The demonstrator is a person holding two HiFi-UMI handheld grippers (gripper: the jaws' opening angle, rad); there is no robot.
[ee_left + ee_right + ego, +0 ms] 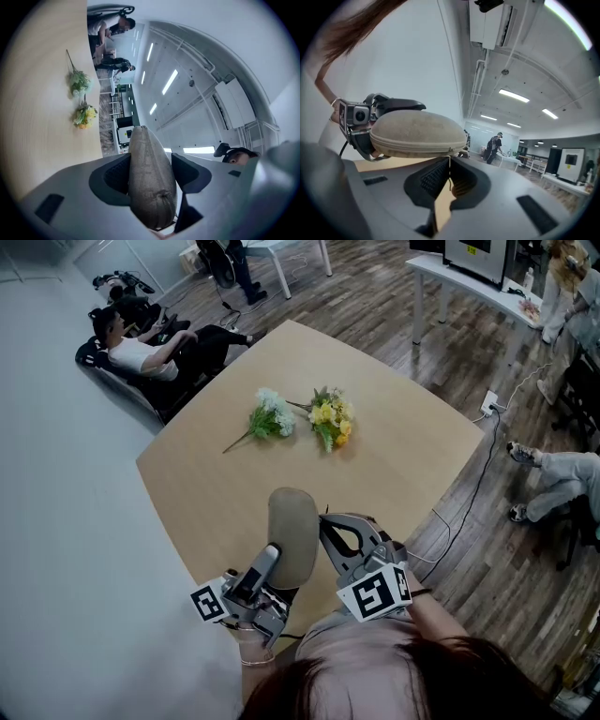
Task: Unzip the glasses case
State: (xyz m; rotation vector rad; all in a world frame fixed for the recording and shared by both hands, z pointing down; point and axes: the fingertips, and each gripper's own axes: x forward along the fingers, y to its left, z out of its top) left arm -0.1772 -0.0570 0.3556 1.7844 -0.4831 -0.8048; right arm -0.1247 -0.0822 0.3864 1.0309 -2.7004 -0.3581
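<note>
While the left claw [151, 159] clamps the glasses case [150, 192] by its broad sides, the case juts out past the jaws, long axis along them, tipped slightly up. It looks light, stiff-shelled, not slippery; hold it clear of the seam. Just below that seam, the right claw [450, 176] pinches what seems the zip pull [450, 160].

Lying side by side on pale wooden tabletop [403, 465]: white-flowered, long-stemmed green sprig [270, 415]; yellow-flowered leafy bunch [332, 418].
</note>
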